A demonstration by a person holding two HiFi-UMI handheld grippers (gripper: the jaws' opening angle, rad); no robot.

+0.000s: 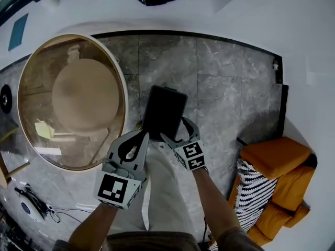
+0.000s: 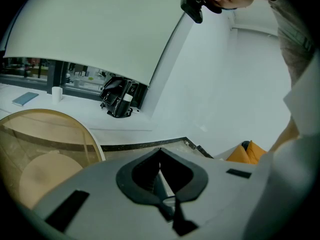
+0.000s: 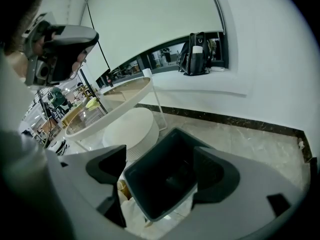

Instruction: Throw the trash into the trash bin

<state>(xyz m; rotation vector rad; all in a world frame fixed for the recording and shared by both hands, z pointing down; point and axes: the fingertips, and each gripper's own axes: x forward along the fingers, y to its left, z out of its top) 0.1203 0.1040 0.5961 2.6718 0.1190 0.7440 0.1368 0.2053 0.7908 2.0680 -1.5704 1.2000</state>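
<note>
The right gripper (image 1: 177,130) hangs over the near end of the dark trash bin (image 1: 166,109) on the stone floor, its jaws wide apart and gripping nothing; the bin's mouth shows between them. A dim shape (image 3: 175,176) at the bottom is perhaps the trash, but I cannot be sure. The left gripper (image 1: 145,135) is clenched on nothing, its tip just beside the near rim. To do this step well, I think the open jaws should keep over the mouth and then lift straight, and neither gripper should push the light bin.
</note>
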